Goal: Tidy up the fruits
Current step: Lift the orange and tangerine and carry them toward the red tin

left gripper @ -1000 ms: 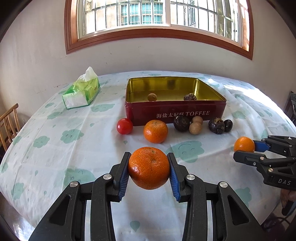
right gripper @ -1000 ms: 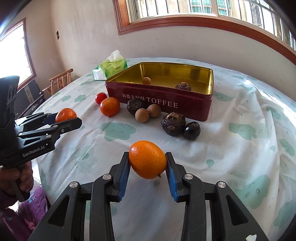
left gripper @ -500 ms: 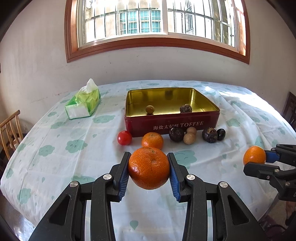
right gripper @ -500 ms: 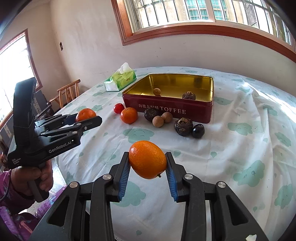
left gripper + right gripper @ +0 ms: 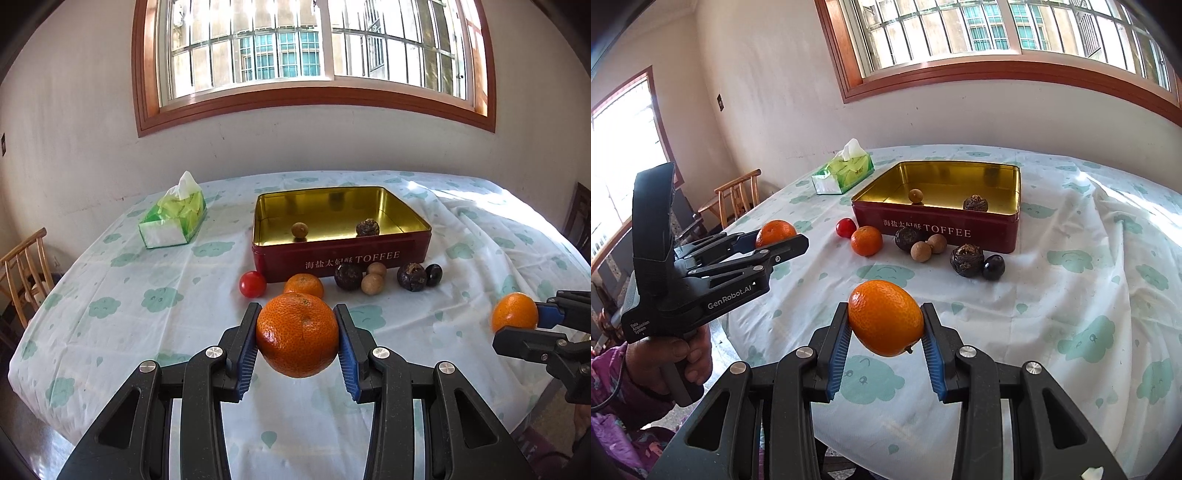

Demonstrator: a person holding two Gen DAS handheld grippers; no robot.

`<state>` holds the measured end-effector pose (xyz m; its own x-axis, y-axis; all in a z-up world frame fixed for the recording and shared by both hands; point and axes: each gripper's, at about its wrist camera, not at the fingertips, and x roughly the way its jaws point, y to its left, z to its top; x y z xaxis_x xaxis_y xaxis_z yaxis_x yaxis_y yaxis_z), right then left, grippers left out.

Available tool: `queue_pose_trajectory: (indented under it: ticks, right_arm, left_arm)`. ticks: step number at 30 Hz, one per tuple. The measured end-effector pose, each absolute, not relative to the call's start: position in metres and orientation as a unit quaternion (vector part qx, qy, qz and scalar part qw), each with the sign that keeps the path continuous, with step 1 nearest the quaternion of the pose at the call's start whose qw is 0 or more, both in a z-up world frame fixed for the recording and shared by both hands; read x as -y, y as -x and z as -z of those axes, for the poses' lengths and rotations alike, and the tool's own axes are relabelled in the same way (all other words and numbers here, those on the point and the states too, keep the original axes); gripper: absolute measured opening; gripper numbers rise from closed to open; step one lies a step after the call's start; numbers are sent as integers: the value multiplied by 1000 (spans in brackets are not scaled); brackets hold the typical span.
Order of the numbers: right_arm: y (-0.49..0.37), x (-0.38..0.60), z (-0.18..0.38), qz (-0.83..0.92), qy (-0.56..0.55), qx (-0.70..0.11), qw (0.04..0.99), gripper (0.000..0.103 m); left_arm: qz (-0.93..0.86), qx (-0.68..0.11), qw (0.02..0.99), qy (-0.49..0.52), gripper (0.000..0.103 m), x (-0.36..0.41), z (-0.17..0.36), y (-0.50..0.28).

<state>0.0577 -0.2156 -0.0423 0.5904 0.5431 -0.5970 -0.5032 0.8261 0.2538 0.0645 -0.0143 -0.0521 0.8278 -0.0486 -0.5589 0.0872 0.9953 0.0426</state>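
My left gripper (image 5: 297,341) is shut on a large orange (image 5: 297,332), held in the air above the near part of the table. My right gripper (image 5: 885,328) is shut on a smaller orange (image 5: 885,315), also lifted off the cloth. Each gripper shows in the other's view, the left gripper (image 5: 777,240) at the left and the right gripper (image 5: 517,321) at the right edge. Farther back stands a red toffee tin (image 5: 341,260) with a gold inside, holding a brown longan (image 5: 299,230) and a dark wrinkled fruit (image 5: 367,228). A third orange (image 5: 303,285) lies in front of it.
A red tomato (image 5: 252,284), two dark wrinkled fruits, two longans and a black plum (image 5: 433,274) lie along the tin's front. A green tissue pack (image 5: 173,218) sits at the back left. A wooden chair (image 5: 22,266) stands left of the table. A hand (image 5: 670,354) holds the left gripper's handle.
Both grippers have risen and pulled back from the tin, each still clamped on its orange. The fruits on the cloth have not moved.
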Motion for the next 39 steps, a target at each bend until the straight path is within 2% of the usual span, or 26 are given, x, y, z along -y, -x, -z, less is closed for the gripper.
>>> queue_pose_trajectory:
  ticks: [9, 23, 39]
  right_arm:
    - [-40, 221, 32, -289, -39, -334, 896, 35]
    - [-5, 229, -16, -295, -61, -283, 911, 35]
    - [-7, 218, -45, -315, -59, -253, 913, 35]
  left_arm:
    - [34, -270, 962, -35, 40, 16, 37, -46]
    - [16, -223, 974, -24, 41, 10, -6, -10]
    - [14, -215, 976, -25, 41, 13, -20, -8]
